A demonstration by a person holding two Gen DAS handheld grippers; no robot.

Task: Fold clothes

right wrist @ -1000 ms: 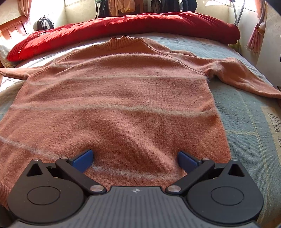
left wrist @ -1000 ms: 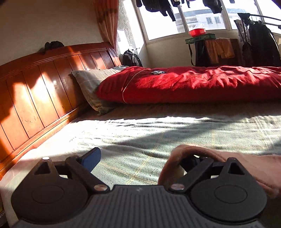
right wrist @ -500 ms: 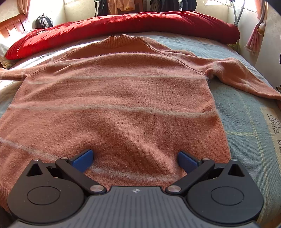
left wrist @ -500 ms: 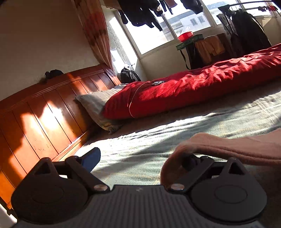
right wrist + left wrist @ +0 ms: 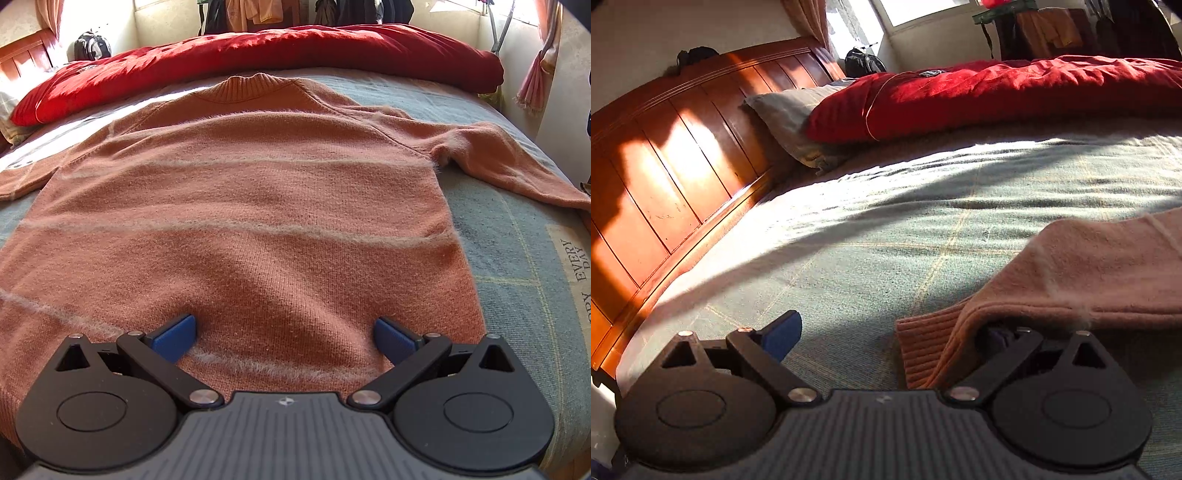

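Item: pink knit sweater (image 5: 236, 221), flat on the bed (image 5: 517, 280), collar at frame top, sleeves out. Left gripper (image 5: 886, 332) fingers apart, right one under the sleeve cuff (image 5: 934, 343); right gripper (image 5: 284, 332) fingers apart over the hem. We advise closing squarely on the cuff before carrying the sleeve across.

The sweater (image 5: 251, 206) lies flat on the bed (image 5: 517, 258), collar toward the quilt (image 5: 258, 55) behind it. The headboard (image 5: 683, 147) stands left, a pillow (image 5: 786, 118) against it.
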